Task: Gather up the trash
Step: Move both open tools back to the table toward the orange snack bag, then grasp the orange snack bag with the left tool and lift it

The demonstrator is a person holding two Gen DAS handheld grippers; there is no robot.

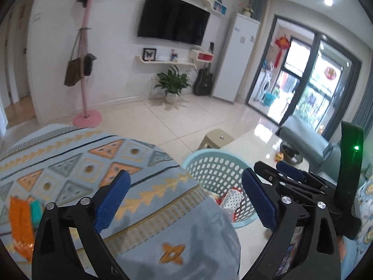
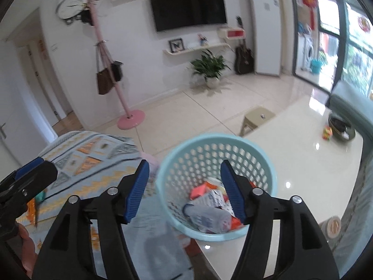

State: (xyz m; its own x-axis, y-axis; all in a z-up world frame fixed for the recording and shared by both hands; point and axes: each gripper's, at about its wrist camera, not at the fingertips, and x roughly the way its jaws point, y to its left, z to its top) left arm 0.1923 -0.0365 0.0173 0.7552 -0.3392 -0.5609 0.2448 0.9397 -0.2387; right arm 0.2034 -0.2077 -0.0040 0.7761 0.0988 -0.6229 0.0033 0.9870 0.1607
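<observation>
A light blue perforated basket (image 2: 209,138) stands on the glossy white table (image 2: 303,163), against a surface covered in patterned blue cloth (image 1: 93,163). Inside it lie a clear plastic bottle (image 2: 207,217), a red wrapper (image 2: 198,191) and white packets. My right gripper (image 2: 184,165) hangs open above the basket's near rim with nothing between its pads. My left gripper (image 1: 186,177) stands wide open and empty over the cloth's edge, with the basket (image 1: 209,163) just beyond. An orange wrapper (image 1: 21,224) and a small teal item (image 1: 36,210) lie on the cloth at the left.
A beige stool (image 2: 256,116) stands on the tiled floor past the table. A small red and yellow item (image 2: 327,132) and a dark bowl (image 2: 341,126) sit at the table's far right, beside a grey-green sofa (image 1: 303,135). A pink coat stand (image 2: 130,121) is farther back.
</observation>
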